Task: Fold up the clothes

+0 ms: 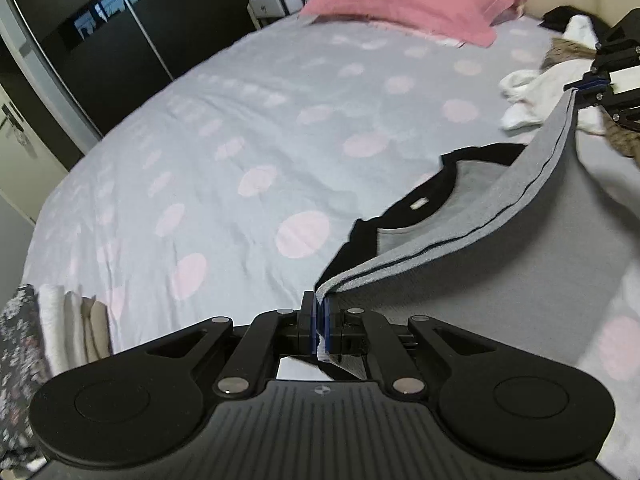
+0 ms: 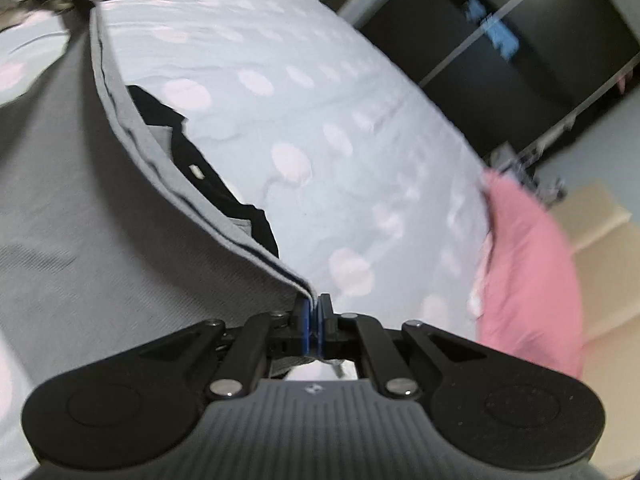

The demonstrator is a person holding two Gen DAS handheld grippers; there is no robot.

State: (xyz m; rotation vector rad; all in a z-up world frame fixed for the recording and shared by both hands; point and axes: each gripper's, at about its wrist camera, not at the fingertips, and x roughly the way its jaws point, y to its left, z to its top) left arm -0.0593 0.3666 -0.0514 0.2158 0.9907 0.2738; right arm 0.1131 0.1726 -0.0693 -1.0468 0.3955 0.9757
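A grey shirt (image 1: 500,264) with a black collar (image 1: 416,200) lies on the bed, its hem lifted and stretched between both grippers. My left gripper (image 1: 319,322) is shut on one hem corner. My right gripper (image 2: 314,320) is shut on the other corner; it also shows in the left wrist view (image 1: 592,85) at the far right. In the right wrist view the grey shirt (image 2: 100,220) fills the left side, and its black collar (image 2: 208,176) lies flat on the sheet under the raised hem.
The bed has a pale blue sheet with pink dots (image 1: 248,152) and a pink pillow (image 1: 412,0) at its head. Loose white and brown clothes (image 1: 532,96) lie beside the right gripper. A stack of folded clothes (image 1: 68,328) sits at the left. Dark wardrobe doors (image 1: 100,40) stand beyond.
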